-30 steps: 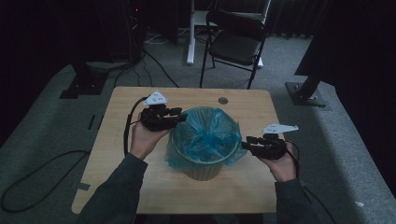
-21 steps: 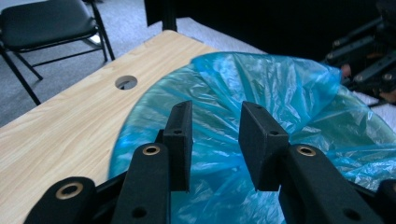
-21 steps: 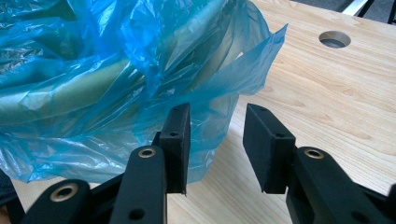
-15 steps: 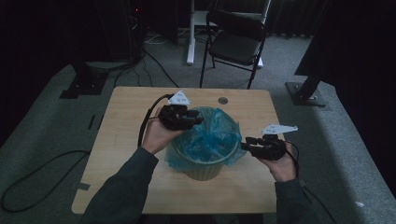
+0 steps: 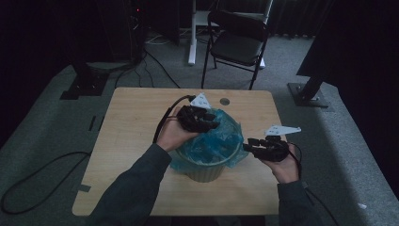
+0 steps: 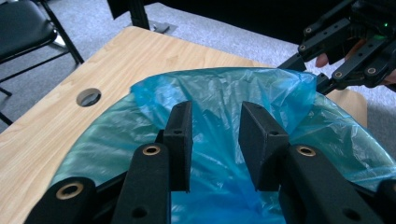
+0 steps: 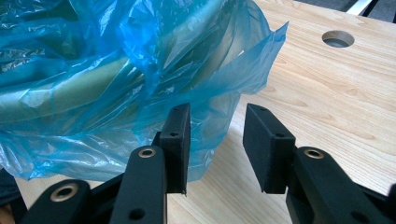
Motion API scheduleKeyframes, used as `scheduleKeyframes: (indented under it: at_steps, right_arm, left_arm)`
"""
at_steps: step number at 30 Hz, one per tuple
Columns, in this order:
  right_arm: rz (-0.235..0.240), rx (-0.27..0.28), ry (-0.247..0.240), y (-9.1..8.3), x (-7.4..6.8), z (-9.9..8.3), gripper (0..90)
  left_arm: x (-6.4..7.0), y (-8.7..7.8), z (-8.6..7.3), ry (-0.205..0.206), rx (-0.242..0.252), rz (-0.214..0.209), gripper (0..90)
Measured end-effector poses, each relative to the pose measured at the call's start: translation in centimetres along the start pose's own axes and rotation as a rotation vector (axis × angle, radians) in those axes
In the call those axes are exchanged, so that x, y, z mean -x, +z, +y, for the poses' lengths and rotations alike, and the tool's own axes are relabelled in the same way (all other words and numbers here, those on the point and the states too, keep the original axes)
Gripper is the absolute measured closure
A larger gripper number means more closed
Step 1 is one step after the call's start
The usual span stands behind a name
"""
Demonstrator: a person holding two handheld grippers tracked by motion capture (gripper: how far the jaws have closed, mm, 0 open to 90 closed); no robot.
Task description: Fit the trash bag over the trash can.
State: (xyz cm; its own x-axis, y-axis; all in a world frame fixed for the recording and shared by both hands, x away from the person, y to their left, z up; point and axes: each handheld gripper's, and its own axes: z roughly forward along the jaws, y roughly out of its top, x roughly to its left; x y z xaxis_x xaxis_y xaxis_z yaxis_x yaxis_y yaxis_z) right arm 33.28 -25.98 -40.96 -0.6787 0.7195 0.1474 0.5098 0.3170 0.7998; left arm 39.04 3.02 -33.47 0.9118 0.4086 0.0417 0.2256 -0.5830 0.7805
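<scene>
left hand-held gripper [image 5: 200,117] parted above blue bag [image 5: 221,139], right hand-held gripper [image 5: 259,147] beside it

In the high view the blue liner [image 5: 221,136] drapes over the bin [image 5: 203,172], hiding its rim and inside. The left tool [image 5: 212,123] covers the liner's far-left edge. In the right tool's view, the picture's edge crops the liner's top and left.
</scene>
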Motion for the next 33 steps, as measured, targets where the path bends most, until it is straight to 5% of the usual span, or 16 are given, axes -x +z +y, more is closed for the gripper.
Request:
scheduleKeyframes:
  at_steps: [13, 33]
  right_arm:
    - [0.004, 0.002, 0.006, -0.1, 0.1, -0.2, 61.5]
    - [0.005, 0.002, 0.005, -0.1, 0.1, -0.2, 61.5]
  left_arm:
    - [1.1, 3.3, 0.8, 0.095, -0.146, -0.051, 64.2]
    - [1.0, 5.9, 0.5, 0.111, -0.347, -0.003, 61.2]
